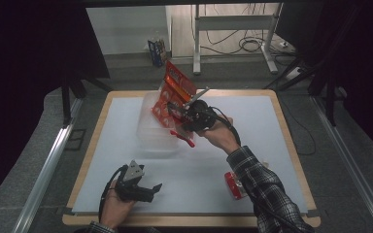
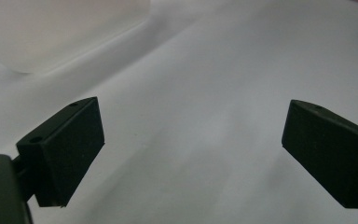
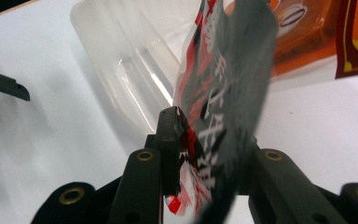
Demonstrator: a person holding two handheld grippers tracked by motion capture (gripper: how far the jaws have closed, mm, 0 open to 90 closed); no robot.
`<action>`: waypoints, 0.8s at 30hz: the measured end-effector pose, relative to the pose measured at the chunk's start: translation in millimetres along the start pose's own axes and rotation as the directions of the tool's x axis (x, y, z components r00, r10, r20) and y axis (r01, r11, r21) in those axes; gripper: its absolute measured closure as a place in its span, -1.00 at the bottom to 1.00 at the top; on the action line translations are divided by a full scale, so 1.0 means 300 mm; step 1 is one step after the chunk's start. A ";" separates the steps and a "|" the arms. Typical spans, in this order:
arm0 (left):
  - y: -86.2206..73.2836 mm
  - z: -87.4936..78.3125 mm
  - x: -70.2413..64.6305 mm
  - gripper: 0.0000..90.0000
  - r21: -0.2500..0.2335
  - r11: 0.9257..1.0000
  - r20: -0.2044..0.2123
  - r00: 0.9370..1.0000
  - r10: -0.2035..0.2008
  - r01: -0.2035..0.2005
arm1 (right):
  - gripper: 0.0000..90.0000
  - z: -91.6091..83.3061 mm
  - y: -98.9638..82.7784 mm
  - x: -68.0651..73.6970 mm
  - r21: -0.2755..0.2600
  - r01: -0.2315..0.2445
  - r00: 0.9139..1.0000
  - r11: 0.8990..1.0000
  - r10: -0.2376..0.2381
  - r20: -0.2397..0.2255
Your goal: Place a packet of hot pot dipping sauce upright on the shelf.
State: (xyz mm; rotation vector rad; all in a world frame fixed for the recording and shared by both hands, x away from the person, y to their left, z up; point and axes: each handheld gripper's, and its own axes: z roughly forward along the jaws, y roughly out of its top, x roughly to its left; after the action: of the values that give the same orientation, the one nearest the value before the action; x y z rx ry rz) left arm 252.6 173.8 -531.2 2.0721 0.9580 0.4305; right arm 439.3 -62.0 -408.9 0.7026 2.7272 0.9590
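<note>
1. The right tool (image 1: 182, 116) is clamping a red snack bag (image 1: 174, 92) by its lower edge; in the right gripper view the jaws are pressing the crumpled foil (image 3: 214, 135) between them.
2. The bag is standing up from the tool, its long axis running roughly upright and tilting away from the person, with the top end leaning toward the far edge of the counter (image 1: 281, 145).
3. The clear plastic box (image 1: 150, 128) is sitting on the counter just beside the held bag, on the left in the high view. The right gripper view is showing its open rim (image 3: 121, 60) just beyond the jaws, to the left of the bag.
4. Key relation: the bag is hanging over or just beside the box's right rim; which of the two I cannot tell. Judgement: to get it inside, the bag needs to go left and down, its long axis laid along the box.
5. The left tool (image 1: 148, 190) is resting low near the front edge of the counter, its jaws standing wide apart with nothing between them, well apart from the box.
6. The right hand (image 1: 218, 133) is the nearer one to the box.
7. A second red packet (image 1: 234, 185) is lying by the right sleeve.
</note>
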 end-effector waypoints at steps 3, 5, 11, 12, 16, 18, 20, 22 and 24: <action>0.000 0.001 0.000 -0.88 0.000 1.000 0.001 1.000 0.001 -0.001 | 0.58 0.009 0.011 0.000 0.000 0.004 1.000 1.000 -0.004 -0.002; 0.000 0.001 0.000 -0.88 0.001 1.000 0.000 1.000 0.001 -0.001 | 0.58 0.013 0.017 -0.003 0.001 0.006 1.000 1.000 -0.006 -0.004; 0.000 0.003 -0.002 -0.88 0.006 1.000 0.002 1.000 0.006 -0.006 | 0.59 0.035 0.028 -0.009 0.021 0.011 1.000 1.000 -0.011 -0.010; 0.000 0.003 -0.002 -0.88 0.006 1.000 0.002 1.000 0.006 -0.006 | 0.59 0.036 0.030 -0.011 0.021 0.010 1.000 1.000 -0.010 -0.012; 0.000 0.003 -0.001 -0.88 0.007 1.000 0.002 1.000 0.006 -0.006 | 0.60 0.039 0.037 -0.011 0.013 0.034 0.999 0.999 -0.034 -0.015; 0.000 0.002 -0.001 -0.88 0.007 1.000 0.001 1.000 0.006 -0.006 | 0.61 0.042 0.042 -0.010 0.006 0.043 0.999 0.999 -0.043 -0.017; 0.000 0.002 -0.001 -0.88 0.007 1.000 0.002 1.000 0.006 -0.006 | 0.61 0.046 0.047 -0.011 -0.004 0.051 0.998 0.999 -0.051 -0.020; 0.000 0.003 -0.001 -0.88 0.008 1.000 0.002 1.000 0.006 -0.006 | 0.61 0.052 0.053 -0.010 -0.012 0.054 0.998 0.998 -0.054 -0.023; 0.000 0.002 -0.001 -0.88 0.009 1.000 0.002 1.000 0.006 -0.006 | 0.62 0.060 0.061 -0.009 -0.016 0.059 0.998 0.998 -0.060 -0.026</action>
State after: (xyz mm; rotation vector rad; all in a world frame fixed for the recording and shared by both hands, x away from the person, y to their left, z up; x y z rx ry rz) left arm 252.8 173.2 -531.7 2.0838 0.9544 0.4284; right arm 454.0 -40.9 -411.6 0.6069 2.7436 0.9814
